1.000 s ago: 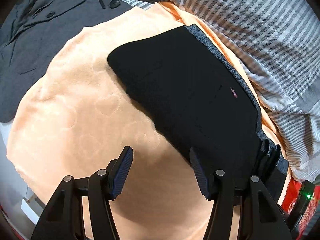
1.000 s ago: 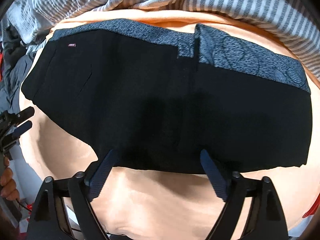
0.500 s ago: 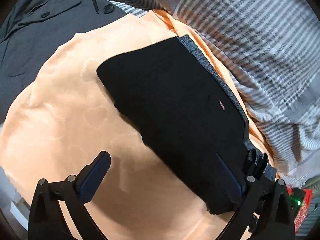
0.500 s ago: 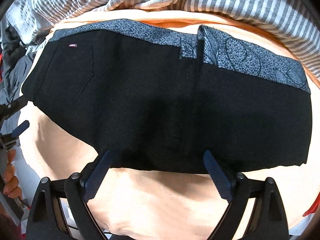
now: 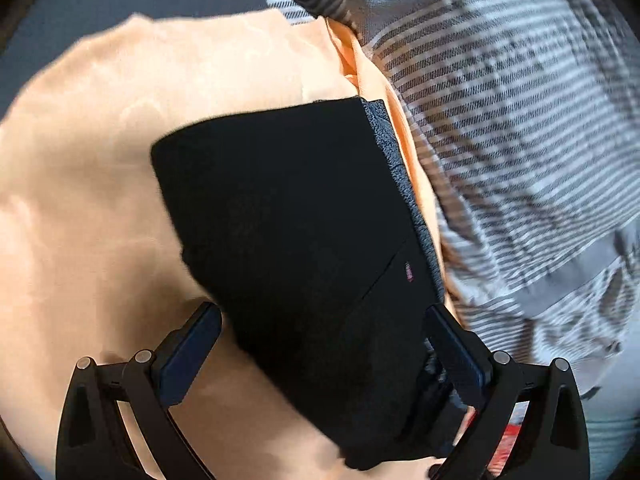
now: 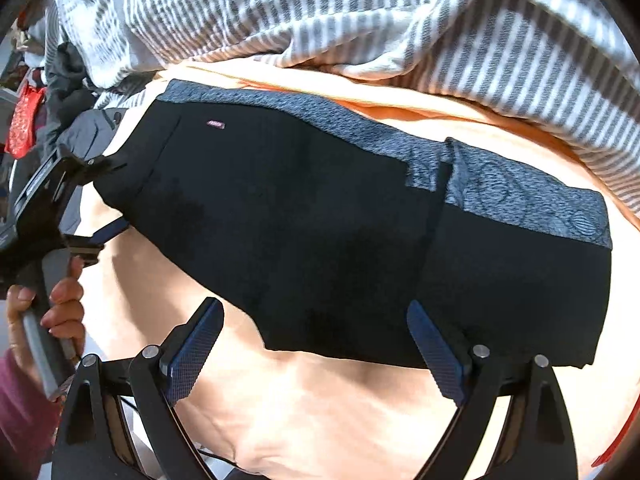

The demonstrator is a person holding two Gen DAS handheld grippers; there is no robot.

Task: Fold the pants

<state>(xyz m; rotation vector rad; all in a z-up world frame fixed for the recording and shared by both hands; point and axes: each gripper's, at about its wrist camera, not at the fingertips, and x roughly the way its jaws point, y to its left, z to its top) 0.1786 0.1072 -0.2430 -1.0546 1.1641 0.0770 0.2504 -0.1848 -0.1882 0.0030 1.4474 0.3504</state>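
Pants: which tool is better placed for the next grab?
Left, probably. The left tool is open and already straddles the end of the pants. The right tool, also open, faces the long edge with only one finger over the fabric.

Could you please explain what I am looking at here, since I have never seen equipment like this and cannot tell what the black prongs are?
No robot here: a person carries a hand-held two-finger gripper in each hand, and each gripper has a wide-angle camera looking forward along its fingers. So one picture comes from the left gripper and the other from the right gripper; the black prongs with blue pads at the bottom are their fingers. Both grippers are open and hold nothing.

A pair of black pants with a grey patterned waistband lies flat on a peach blanket. Behind it is grey striped bedding.

In the right view you can also see the other gripper at the left edge, with the person's hand around its handle. Its open fingers sit at the left end of the pants.
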